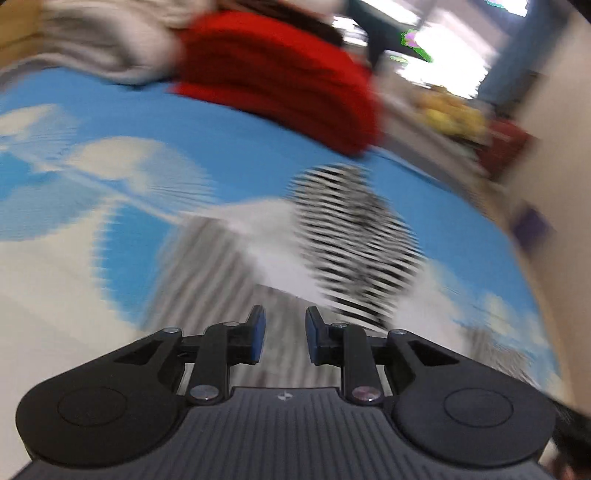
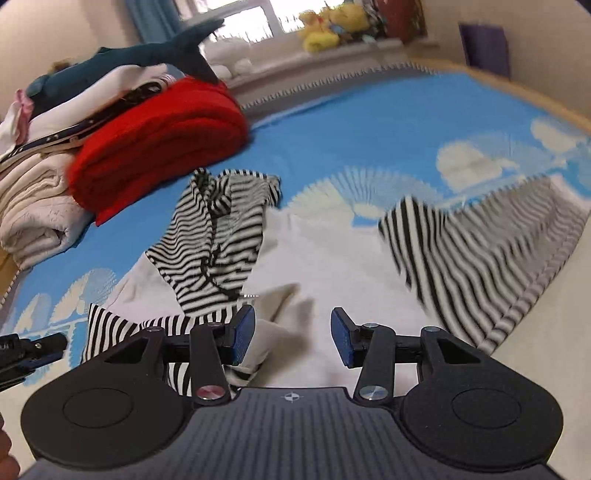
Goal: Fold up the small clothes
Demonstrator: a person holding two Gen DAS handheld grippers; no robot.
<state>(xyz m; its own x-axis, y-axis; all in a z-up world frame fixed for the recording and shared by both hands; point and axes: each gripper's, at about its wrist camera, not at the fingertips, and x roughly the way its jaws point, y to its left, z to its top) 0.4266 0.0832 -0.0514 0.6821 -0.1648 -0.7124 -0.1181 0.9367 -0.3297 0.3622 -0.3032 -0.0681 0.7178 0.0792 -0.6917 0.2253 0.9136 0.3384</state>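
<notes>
While the striped garment (image 2: 218,236) lies crumpled on the blue bed (image 2: 332,122), both the left gripper (image 1: 284,334) and right gripper (image 2: 292,334) hang empty, jaws apart, probably poised to spread it flat.

Home bedroom, I'd say. Blue cloud-print bedspread (image 2: 369,122) underneath, folded red blanket (image 2: 159,144) and cream linens (image 2: 33,206) stacked on it, plush shark (image 2: 122,59) on top. Yellow soft toys (image 2: 332,26) on windowsill, probably; my left view too blurred.
</notes>
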